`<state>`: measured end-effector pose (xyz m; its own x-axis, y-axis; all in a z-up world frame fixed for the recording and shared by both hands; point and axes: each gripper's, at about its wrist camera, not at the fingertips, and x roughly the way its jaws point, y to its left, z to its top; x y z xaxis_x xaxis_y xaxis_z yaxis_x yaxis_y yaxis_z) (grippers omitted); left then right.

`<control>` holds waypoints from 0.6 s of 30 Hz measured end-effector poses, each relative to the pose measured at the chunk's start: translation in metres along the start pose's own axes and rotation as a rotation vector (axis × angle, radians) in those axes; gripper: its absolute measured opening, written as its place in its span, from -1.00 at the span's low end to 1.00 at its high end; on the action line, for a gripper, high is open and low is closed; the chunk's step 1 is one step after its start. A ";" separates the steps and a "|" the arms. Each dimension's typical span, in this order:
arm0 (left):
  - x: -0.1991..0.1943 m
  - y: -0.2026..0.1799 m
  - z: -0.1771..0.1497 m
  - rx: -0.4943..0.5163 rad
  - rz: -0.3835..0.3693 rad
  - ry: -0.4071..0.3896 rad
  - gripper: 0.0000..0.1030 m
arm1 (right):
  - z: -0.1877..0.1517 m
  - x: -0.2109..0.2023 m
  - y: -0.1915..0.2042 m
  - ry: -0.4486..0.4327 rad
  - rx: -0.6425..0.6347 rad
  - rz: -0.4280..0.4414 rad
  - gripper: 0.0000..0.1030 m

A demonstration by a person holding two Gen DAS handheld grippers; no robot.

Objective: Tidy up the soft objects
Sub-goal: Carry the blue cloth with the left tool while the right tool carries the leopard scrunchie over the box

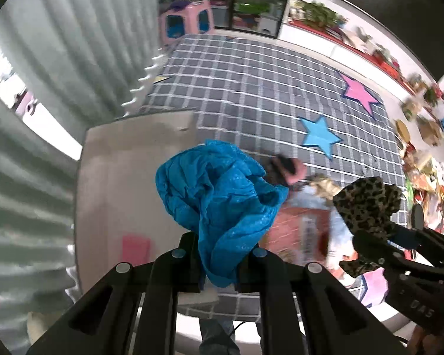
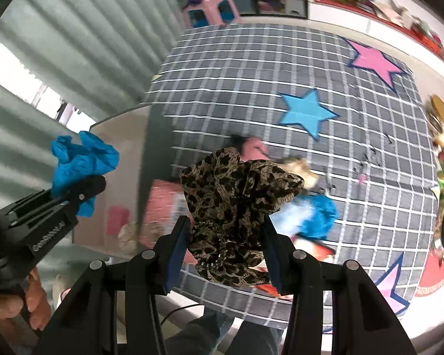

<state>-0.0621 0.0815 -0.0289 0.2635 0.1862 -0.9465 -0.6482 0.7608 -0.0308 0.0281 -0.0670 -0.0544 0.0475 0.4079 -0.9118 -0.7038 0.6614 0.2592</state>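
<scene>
Our left gripper (image 1: 217, 266) pinches a crumpled blue cloth (image 1: 219, 195) at 6 o'clock, over a beige box (image 1: 118, 183). Our right gripper (image 2: 228, 251) clamps a leopard-print cloth (image 2: 236, 204). Beyond lie blurred soft things on a grey checked rug (image 2: 251, 74).

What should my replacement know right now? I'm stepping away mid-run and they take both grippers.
Left gripper: shut on the blue crinkled cloth, held up above the cardboard box.
Right gripper: shut on the leopard-print scrunchie, held above the grid-patterned star rug.
Done: both items lifted.
Left: place both; a blurred pile of soft items remains on the rug.
</scene>
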 end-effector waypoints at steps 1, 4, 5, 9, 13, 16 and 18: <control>-0.001 0.009 -0.003 -0.017 0.007 0.001 -0.74 | 0.000 0.001 0.010 0.001 -0.018 0.007 -0.05; -0.002 0.034 -0.011 -0.065 0.025 0.002 -0.74 | 0.000 0.004 0.035 0.005 -0.066 0.023 -0.05; -0.002 0.041 -0.014 -0.080 0.031 0.003 -0.74 | 0.000 0.005 0.042 0.007 -0.079 0.028 -0.05; -0.002 0.071 -0.026 -0.140 0.051 0.012 -0.74 | 0.002 0.011 0.073 0.020 -0.140 0.046 -0.05; 0.000 0.092 -0.033 -0.185 0.064 0.022 -0.74 | 0.004 0.021 0.100 0.039 -0.196 0.056 -0.05; 0.001 0.104 -0.037 -0.204 0.079 0.021 -0.74 | 0.005 0.027 0.118 0.054 -0.231 0.058 -0.05; 0.001 0.111 -0.038 -0.215 0.085 0.021 -0.74 | 0.007 0.032 0.129 0.062 -0.252 0.059 -0.05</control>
<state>-0.1610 0.1425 -0.0460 0.1882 0.2294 -0.9550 -0.8054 0.5925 -0.0164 -0.0560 0.0356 -0.0479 -0.0367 0.3963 -0.9174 -0.8589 0.4567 0.2317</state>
